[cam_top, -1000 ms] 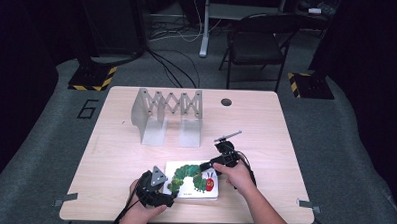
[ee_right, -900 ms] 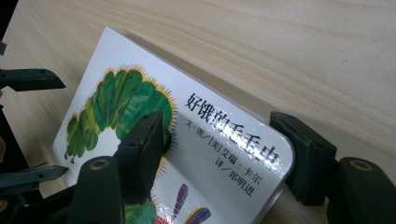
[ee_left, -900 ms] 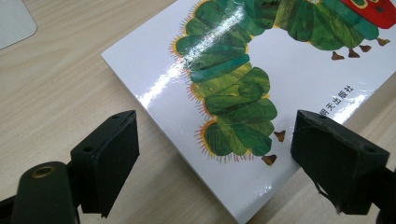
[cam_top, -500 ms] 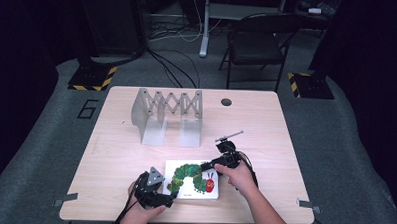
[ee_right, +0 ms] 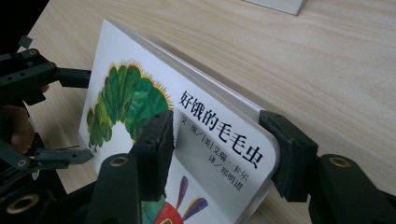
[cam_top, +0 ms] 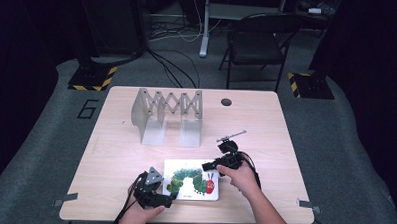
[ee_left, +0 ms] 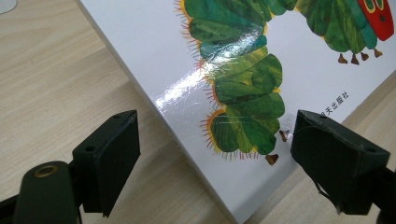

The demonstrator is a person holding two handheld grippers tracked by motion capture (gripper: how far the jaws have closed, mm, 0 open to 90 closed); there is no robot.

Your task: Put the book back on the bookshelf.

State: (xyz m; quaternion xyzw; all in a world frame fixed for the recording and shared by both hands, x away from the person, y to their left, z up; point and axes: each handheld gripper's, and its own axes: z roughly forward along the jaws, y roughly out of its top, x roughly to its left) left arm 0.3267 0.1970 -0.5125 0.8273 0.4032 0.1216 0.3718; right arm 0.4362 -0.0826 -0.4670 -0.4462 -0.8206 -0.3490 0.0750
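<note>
A picture book (cam_top: 193,180) with a green caterpillar on its white cover is lying at the lower middle of the high view, near the front edge of the desk (cam_top: 110,154). The right gripper (cam_top: 208,167) is reaching in at the book's upper right corner; in the right gripper view (ee_right: 217,140) its jaws are standing apart on either side of that corner, one over the cover and one against the outer edge, with the corner looking raised off the desk. Whether they are pressing on it I cannot tell. The left gripper (cam_top: 169,198) is sitting at the book's lower left, and in the left gripper view (ee_left: 215,154) its jaws are spread wide, straddling the book's corner (ee_left: 261,116) without gripping it. An accordion-style grey rack (cam_top: 167,113) is standing well behind, toward the upper middle.
</note>
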